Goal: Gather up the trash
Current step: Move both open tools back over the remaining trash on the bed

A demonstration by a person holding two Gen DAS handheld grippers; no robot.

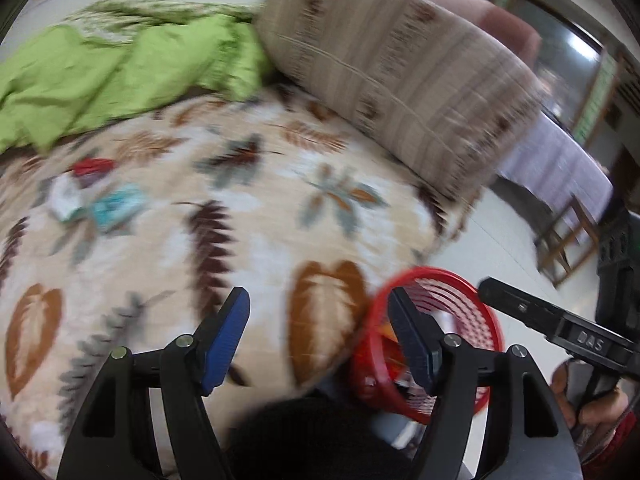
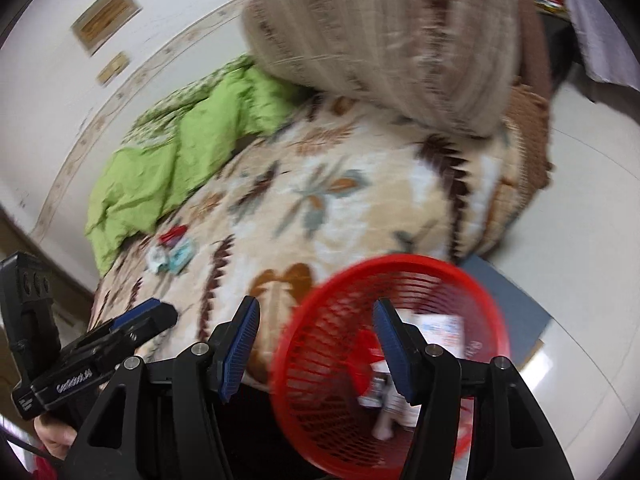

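Lying in a small cluster on the leaf-patterned blanket, the leftover wrappers sit far left in the left wrist view: a red wrapper, a white scrap and a teal packet, touching or nearly so. From the left gripper they lie ahead and off to the left; its jaws stand wide apart and hold nothing. The right gripper is also spread wide and empty, with the red mesh basket right in front of it at the bed's edge, some papers already inside. In the right view the same cluster shows at middle left, well apart from the basket. I judge the left hand the nearer one for the next pick. The teal packet's long axis seems to run roughly left to right across the left view, though blur makes that uncertain. Nothing stands between tongs and trash; the green sheet and striped bolster lie beyond.
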